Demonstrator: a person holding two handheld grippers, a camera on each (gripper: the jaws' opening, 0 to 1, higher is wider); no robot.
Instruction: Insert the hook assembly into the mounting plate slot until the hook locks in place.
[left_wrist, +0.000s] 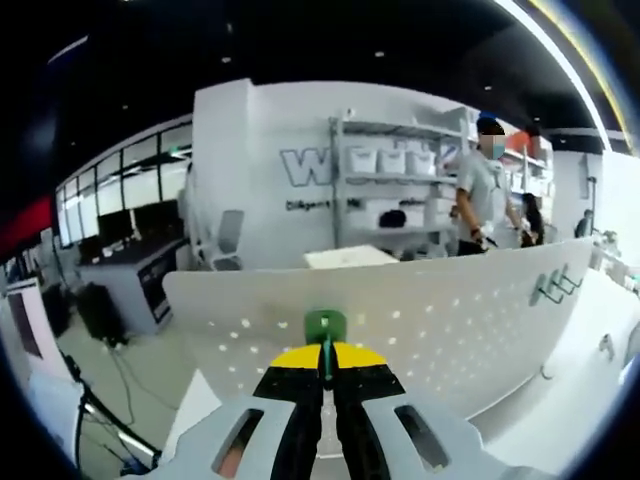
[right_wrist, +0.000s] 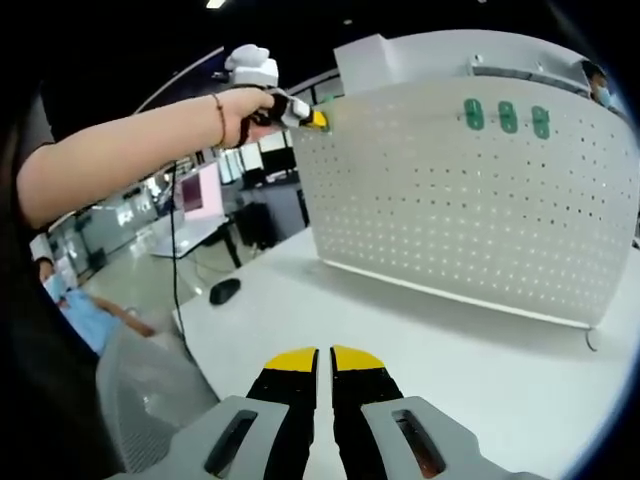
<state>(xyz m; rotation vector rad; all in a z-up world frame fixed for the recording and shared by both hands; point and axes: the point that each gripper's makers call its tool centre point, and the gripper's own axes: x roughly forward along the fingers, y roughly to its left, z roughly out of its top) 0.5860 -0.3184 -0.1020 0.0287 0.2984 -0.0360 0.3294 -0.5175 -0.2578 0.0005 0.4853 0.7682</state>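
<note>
My left gripper (left_wrist: 326, 352) is shut on a small green hook assembly (left_wrist: 325, 325), held against the white perforated mounting plate (left_wrist: 440, 320) just below its top edge. Metal hooks (left_wrist: 551, 288) stick out of the plate at the right. In the right gripper view a person's hand holds the left gripper (right_wrist: 312, 119) at the upper left corner of the mounting plate (right_wrist: 470, 200). Three green hook bases (right_wrist: 507, 116) sit in a row near the plate's top. My right gripper (right_wrist: 322, 356) is shut on nothing, low over the white table (right_wrist: 420, 330), well short of the plate.
A black mouse (right_wrist: 224, 291) lies near the table's left edge and a grey chair (right_wrist: 150, 390) stands below it. The person's arm (right_wrist: 130, 150) crosses the upper left. Behind the plate are shelves (left_wrist: 395, 170) and a standing person (left_wrist: 480, 190).
</note>
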